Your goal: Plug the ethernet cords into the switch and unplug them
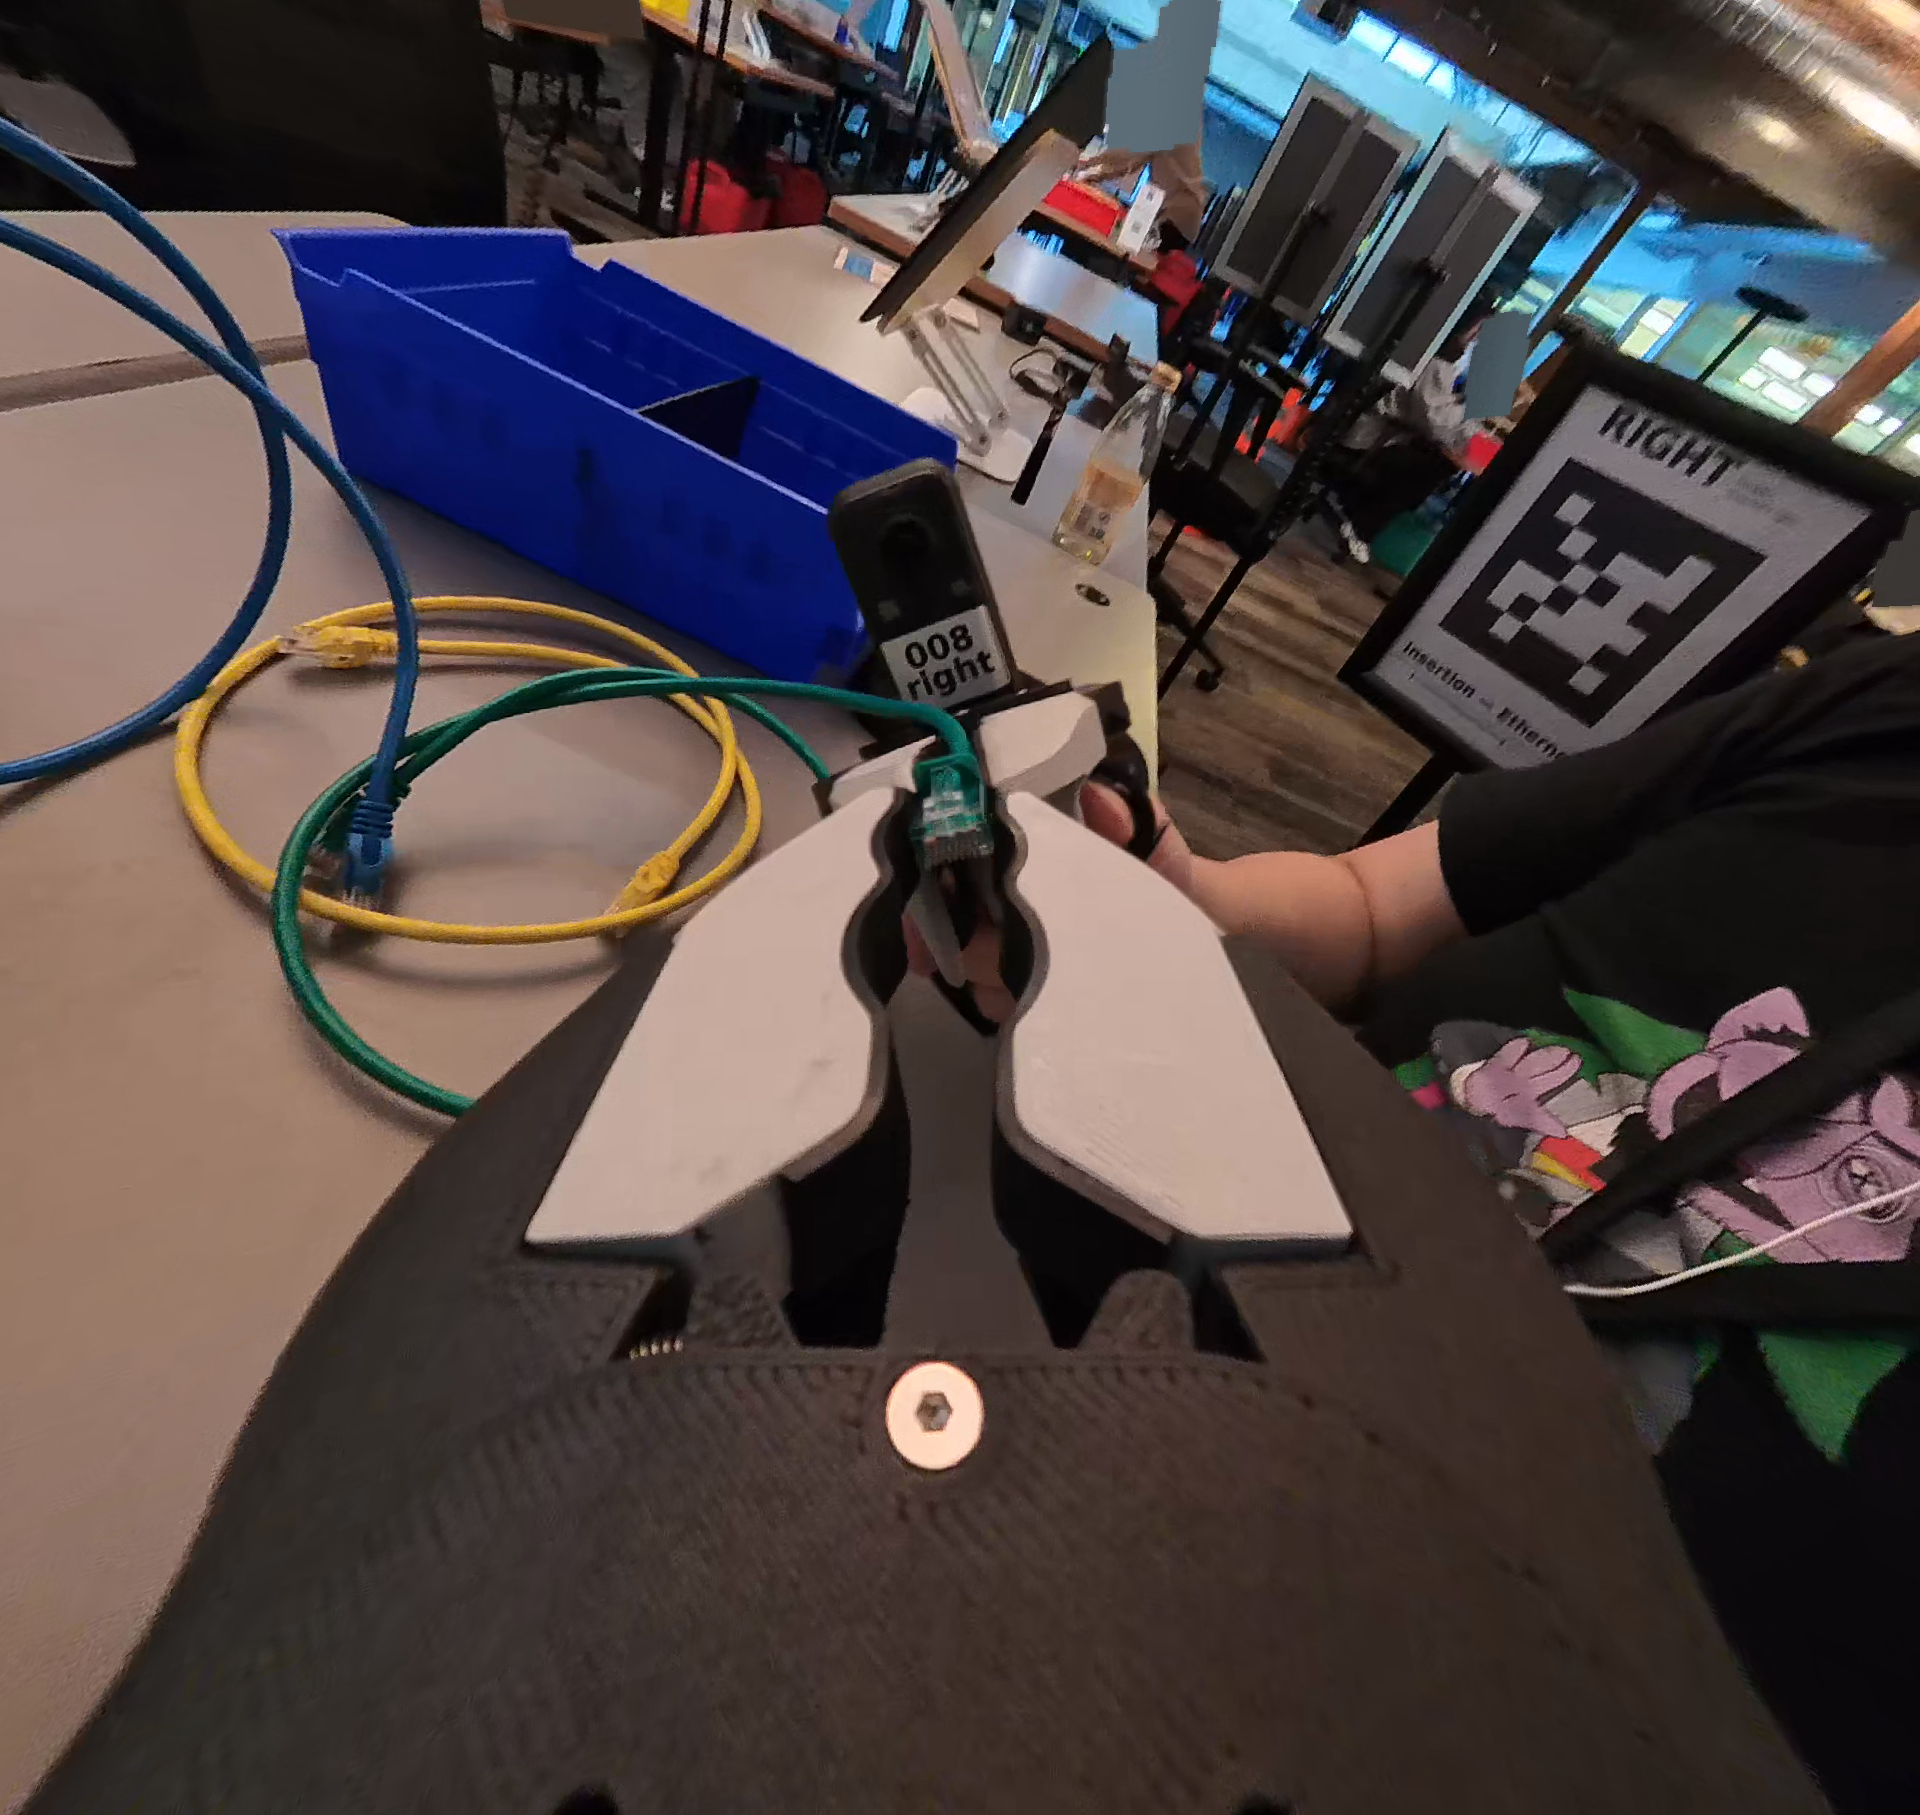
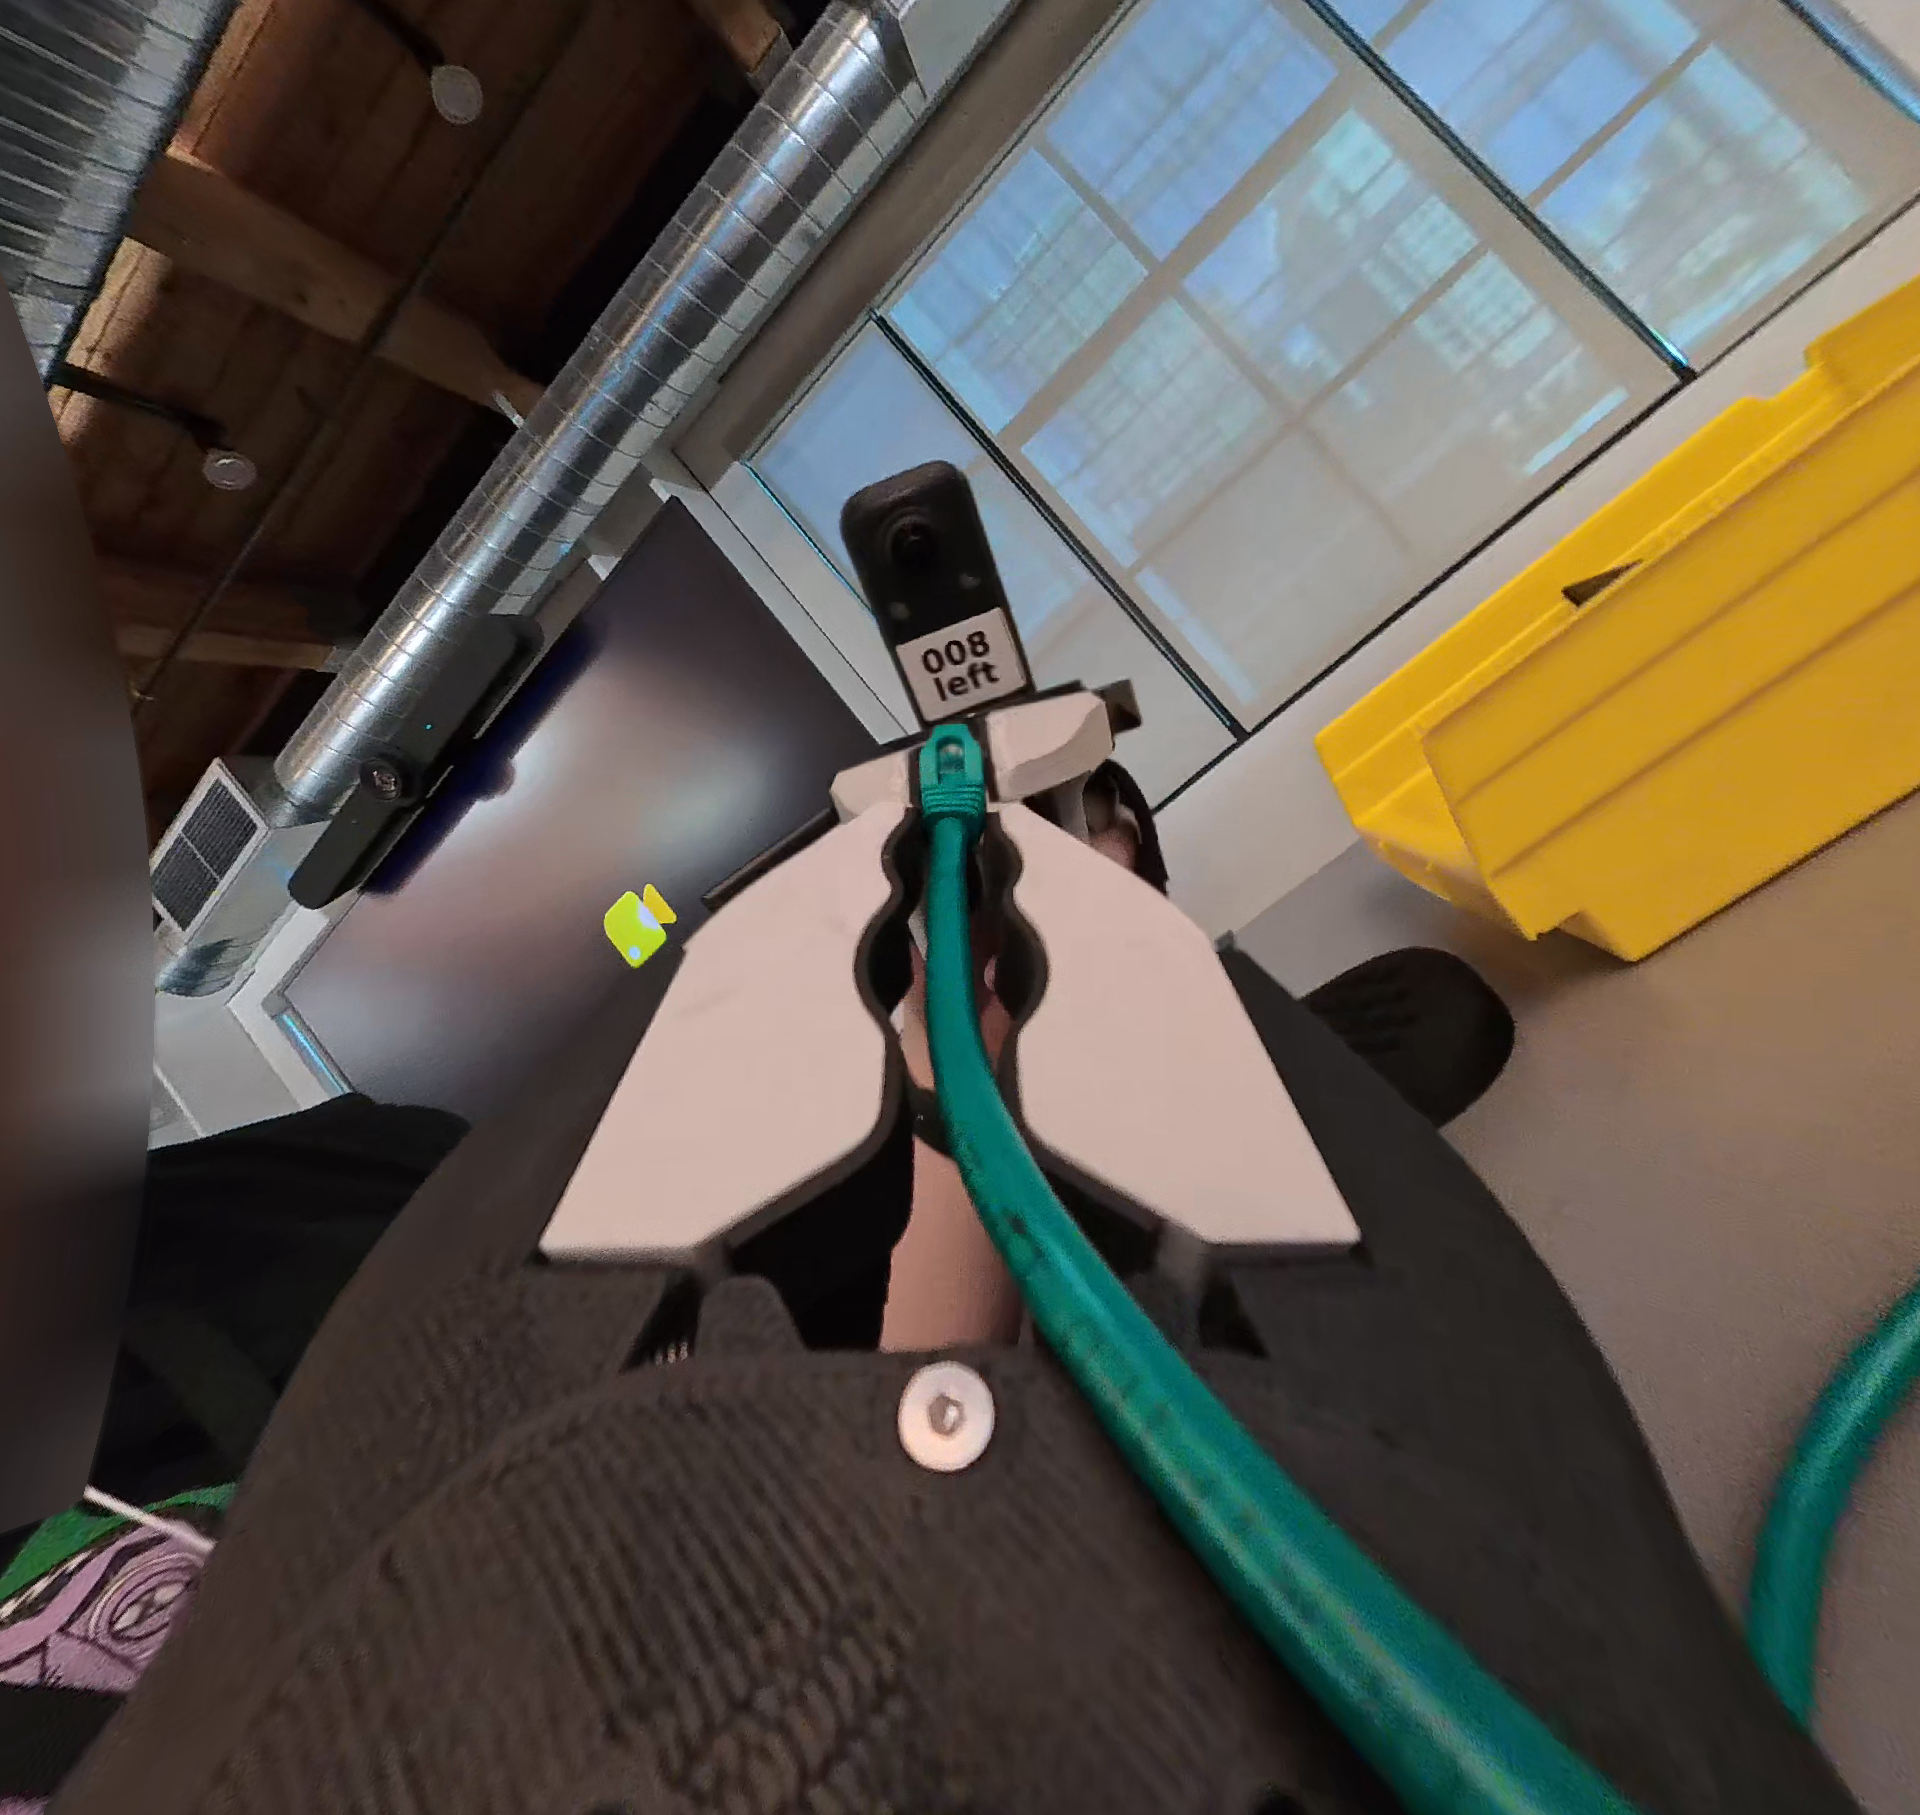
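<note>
Green cord runs up over the body of my right gripper and between its fingers. The boot sits at the tips and the plug pokes out just past them. My left gripper comes in from the opposite side, nose to nose with the right one, and its fingers close in on either side of that same plug. Both pairs look nearly together, pinched on the cord's end with no spare gap that I can see.

The two tools meet in the air above the near edge of the counter, the right one tipped upward toward the windows and ceiling duct. A hand grips the right tool's handle, with a bare forearm behind it leading to a black printed shirt.

Each gripper carries a black camera with a small white printed label at its foot. A framed sign with a black-and-white square marker and some print stands on the floor to the right.

From the plug the green cord trails down to the counter and loops there, crossing a coiled yellow cord. A blue cord drops in from the left and its plug rests inside those loops. Beyond them sits a blue bin, with a bottle past it. A yellow bin shows on the counter in the right wrist view.
</note>
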`<state>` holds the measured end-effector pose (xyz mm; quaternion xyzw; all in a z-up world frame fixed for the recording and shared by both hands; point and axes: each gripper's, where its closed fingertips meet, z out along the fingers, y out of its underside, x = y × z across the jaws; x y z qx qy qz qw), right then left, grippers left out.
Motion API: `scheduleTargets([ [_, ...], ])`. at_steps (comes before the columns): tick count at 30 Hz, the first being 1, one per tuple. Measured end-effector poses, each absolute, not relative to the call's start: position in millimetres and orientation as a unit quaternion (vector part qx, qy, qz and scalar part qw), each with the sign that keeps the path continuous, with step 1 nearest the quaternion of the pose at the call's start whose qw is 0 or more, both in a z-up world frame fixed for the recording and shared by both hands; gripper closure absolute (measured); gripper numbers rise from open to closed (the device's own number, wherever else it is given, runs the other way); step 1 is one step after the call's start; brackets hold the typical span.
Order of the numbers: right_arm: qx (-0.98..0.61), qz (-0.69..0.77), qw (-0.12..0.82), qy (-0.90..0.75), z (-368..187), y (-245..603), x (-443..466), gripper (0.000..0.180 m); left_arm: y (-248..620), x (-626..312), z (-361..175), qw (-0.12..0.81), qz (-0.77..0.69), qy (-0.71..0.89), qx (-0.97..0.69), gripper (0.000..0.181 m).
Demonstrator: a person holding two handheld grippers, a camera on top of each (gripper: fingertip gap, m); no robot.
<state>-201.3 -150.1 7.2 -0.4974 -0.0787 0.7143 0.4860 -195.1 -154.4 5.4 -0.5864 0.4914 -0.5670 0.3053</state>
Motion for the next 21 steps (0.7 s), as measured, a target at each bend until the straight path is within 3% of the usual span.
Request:
scheduleTargets([
  [1, -0.499, 0.716, 0.482, -0.078, 6.1, -150.3, -200.6, 0.169, -153.7, -196.2, 3.7, 0.315, -0.552, 0.502, -0.586, 0.168],
  [3, -0.492, 0.724, 0.477, -0.074, 7.7, -151.4, -195.7, 0.169, -143.1, -200.3, 1.6, 0.366, -0.499, 0.510, -0.597, 0.135],
  [4, -0.495, 0.725, 0.474, -0.070, 6.9, -150.8, -193.4, 0.169, -139.6, -203.0, 0.8, 0.391, -0.471, 0.518, -0.597, 0.134],
  [7, -0.517, 0.722, 0.453, -0.080, 0.8, -152.3, -193.5, 0.169, -137.4, -202.5, 0.2, 0.448, -0.411, 0.551, -0.572, 0.136],
  [9, -0.527, 0.721, 0.440, -0.089, -1.9, -155.2, -195.9, 0.169, -149.9, -196.6, -7.7, 0.439, -0.390, 0.600, -0.543, 0.139],
  [13, -0.533, 0.726, 0.423, -0.096, -6.1, -160.9, -199.8, 0.169, -157.8, -188.0, -20.4, 0.435, -0.346, 0.651, -0.517, 0.166],
  [21, -0.526, 0.728, 0.425, -0.114, -8.2, -166.2, -196.9, 0.168, -165.1, -185.9, -25.0, 0.425, -0.357, 0.661, -0.506, 0.173],
])
